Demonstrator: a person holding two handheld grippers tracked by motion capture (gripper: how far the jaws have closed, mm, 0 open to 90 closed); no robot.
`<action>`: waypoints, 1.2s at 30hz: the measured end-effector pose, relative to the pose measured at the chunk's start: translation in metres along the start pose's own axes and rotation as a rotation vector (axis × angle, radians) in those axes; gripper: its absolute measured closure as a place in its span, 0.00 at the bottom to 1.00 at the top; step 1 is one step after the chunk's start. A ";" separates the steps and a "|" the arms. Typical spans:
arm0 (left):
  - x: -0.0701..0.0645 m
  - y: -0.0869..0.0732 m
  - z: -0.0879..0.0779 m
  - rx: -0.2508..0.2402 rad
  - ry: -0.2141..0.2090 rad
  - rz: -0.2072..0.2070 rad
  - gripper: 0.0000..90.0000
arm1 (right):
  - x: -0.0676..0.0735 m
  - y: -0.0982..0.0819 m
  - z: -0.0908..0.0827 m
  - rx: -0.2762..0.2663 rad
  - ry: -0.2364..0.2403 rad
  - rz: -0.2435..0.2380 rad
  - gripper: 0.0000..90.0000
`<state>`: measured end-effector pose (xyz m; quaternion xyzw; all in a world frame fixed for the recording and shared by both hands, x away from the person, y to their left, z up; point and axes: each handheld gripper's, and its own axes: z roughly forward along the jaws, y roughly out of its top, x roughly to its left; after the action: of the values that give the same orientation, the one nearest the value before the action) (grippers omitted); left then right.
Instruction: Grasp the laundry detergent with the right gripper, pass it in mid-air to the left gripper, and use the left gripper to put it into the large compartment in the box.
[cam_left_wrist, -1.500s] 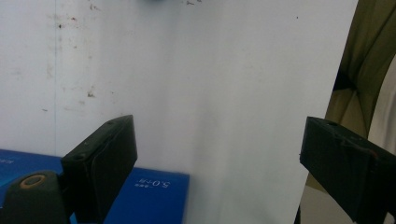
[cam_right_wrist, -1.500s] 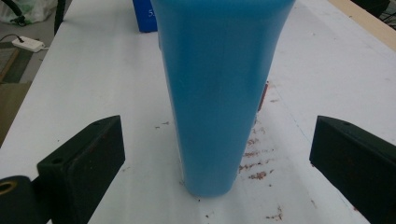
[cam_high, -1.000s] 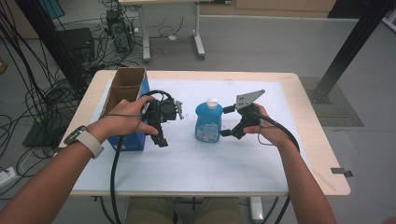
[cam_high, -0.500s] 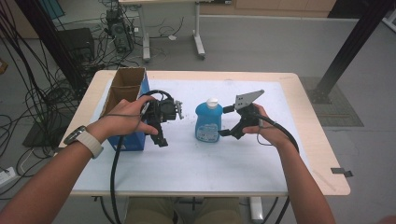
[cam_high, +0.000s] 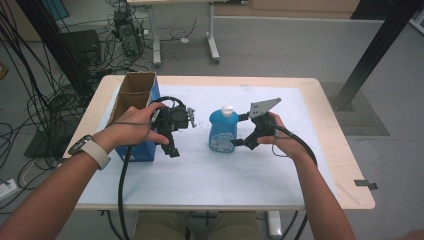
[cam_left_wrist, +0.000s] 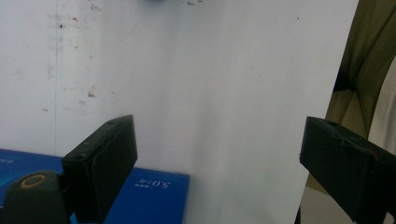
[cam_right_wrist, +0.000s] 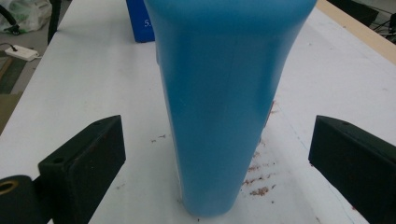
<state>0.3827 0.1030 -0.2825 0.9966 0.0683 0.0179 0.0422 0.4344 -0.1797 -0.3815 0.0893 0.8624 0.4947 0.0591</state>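
Observation:
A blue bottle (cam_high: 223, 132) with a white cap stands upright near the middle of the white mat. My right gripper (cam_high: 242, 131) is level at its right side, open, one jaw on each side of the bottle's edge. In the right gripper view the bottle (cam_right_wrist: 224, 93) stands between the two black jaws of the right gripper (cam_right_wrist: 217, 154), with a gap on both sides. My left gripper (cam_high: 171, 148) points down over the mat beside a blue cardboard box (cam_high: 134, 149). In its own view the left gripper (cam_left_wrist: 215, 154) is open over bare mat, nothing between the jaws.
The open-topped box (cam_left_wrist: 154, 196) stands at the table's left edge. The wooden table (cam_high: 350, 172) carries a white mat (cam_high: 225, 175). Brown specks (cam_right_wrist: 259, 179) lie around the bottle's base. Cables (cam_high: 45, 105) crowd the floor at left; a black post (cam_high: 370, 55) stands at right.

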 end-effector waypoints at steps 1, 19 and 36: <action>0.000 0.000 0.000 0.001 0.000 0.000 0.13 | 0.000 0.000 0.000 -0.006 -0.001 0.003 0.04; 0.000 -0.001 -0.001 0.002 -0.001 -0.002 0.13 | 0.002 -0.001 0.015 -0.040 0.002 -0.001 0.06; 0.000 -0.002 0.000 0.002 -0.003 -0.005 0.13 | 0.003 -0.004 0.026 -0.064 -0.002 0.005 0.09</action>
<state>0.3827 0.1048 -0.2831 0.9965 0.0710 0.0162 0.0415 0.4363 -0.1595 -0.3982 0.0901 0.8459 0.5220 0.0614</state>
